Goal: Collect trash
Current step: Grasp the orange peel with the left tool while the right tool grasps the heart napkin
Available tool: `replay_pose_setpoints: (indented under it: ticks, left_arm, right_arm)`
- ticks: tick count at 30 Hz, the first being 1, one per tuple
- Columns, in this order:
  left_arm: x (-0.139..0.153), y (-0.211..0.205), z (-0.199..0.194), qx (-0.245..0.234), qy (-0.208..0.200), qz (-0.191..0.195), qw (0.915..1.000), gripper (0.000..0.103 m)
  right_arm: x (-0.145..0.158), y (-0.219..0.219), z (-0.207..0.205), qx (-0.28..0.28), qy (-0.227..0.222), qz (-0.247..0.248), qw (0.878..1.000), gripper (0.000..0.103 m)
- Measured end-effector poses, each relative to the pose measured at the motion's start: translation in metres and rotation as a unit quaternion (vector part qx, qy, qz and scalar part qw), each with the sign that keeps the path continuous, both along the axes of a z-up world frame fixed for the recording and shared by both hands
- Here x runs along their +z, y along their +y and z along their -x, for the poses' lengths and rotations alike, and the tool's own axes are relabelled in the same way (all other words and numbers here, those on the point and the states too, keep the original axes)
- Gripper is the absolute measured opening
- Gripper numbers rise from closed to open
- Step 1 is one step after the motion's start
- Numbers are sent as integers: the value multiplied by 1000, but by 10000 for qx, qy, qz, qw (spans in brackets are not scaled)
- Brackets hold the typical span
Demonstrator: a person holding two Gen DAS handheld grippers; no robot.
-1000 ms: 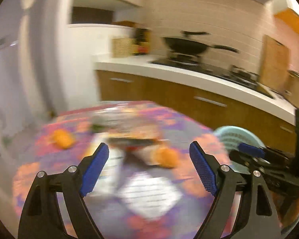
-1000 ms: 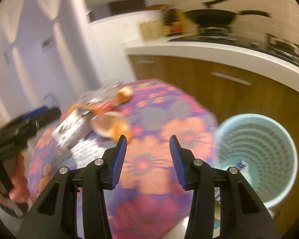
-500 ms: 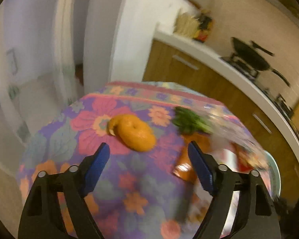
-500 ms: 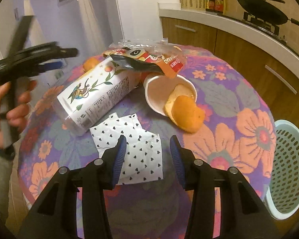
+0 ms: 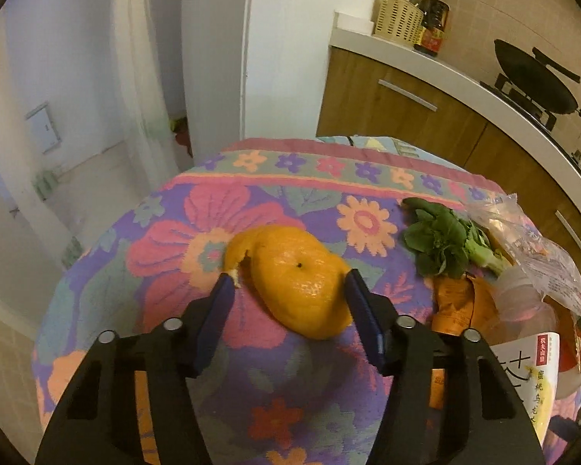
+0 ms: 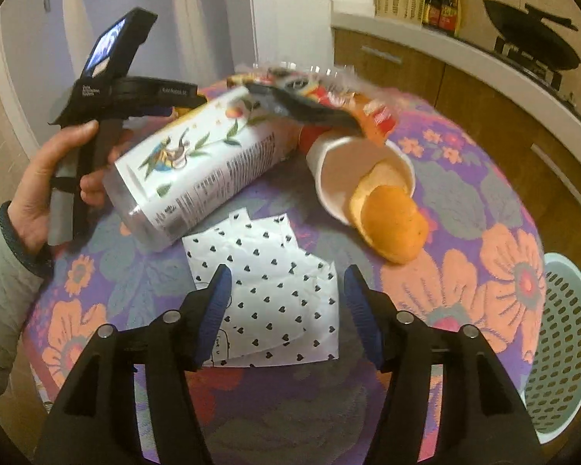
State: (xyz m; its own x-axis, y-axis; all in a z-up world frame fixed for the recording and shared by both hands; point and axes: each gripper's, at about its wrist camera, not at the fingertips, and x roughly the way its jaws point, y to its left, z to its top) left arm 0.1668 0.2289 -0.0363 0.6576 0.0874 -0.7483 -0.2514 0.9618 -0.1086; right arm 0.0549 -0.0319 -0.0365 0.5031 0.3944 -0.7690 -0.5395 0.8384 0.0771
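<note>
My left claw (image 5: pixel 288 285) has just been closing and now straddles the orange peel (image 5: pixel 294 290), one blue pad at each flank; from this angle I can't be sure the pads press yet, so I count it as not gripping. I've lined it up this way because the peel domes up from the tabletop (image 5: pixel 174 232), giving the pads something to bite. Beyond the peel to its right lie a leafy green scrap (image 5: pixel 441 244), then a crumpled clear bag (image 5: pixel 538 248).

My right claw (image 6: pixel 286 298) has just been opening and hangs empty over the heart-print paper (image 6: pixel 275 283), spread to take the flat sheet. Just beyond the paper a tipped drink carton (image 6: pixel 201 166) lies on its side, with a white cup (image 6: pixel 352 170) spilling more peel (image 6: pixel 395 228) to the paper's right, and a snack wrapper (image 6: pixel 321 104) draped over both. The mint bin (image 6: pixel 561 345) stands right of the paper, below the tabletop edge, handy for dropping.
</note>
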Motion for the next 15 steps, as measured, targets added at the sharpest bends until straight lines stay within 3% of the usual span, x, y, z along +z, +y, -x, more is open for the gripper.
replay_pose_setpoints:
  ticks: [1,6,10,14,15]
  left_arm:
    - [-1,-2,1,-38,-17,13,10000,45]
    - [-5,-10,-4,-128,-77,-151,9998,34]
    - [-4,-12,-2,-197,-174,-102,9996,24]
    - [2,-15,6,-247,-313,-72,9992,20]
    - [4,-16,10,-250,-358,-87,9990,19]
  right_arm:
    - [1,-1,0,-14,-13,-17,10000,57]
    - [-9,-1,-10,-178,260,97,9995,58]
    - [-10,5,-2,-47,152,231,9996,57]
    - [-11,12,14,126,-55,343,9993,49]
    - [-10,12,17,124,-114,358,9992,39]
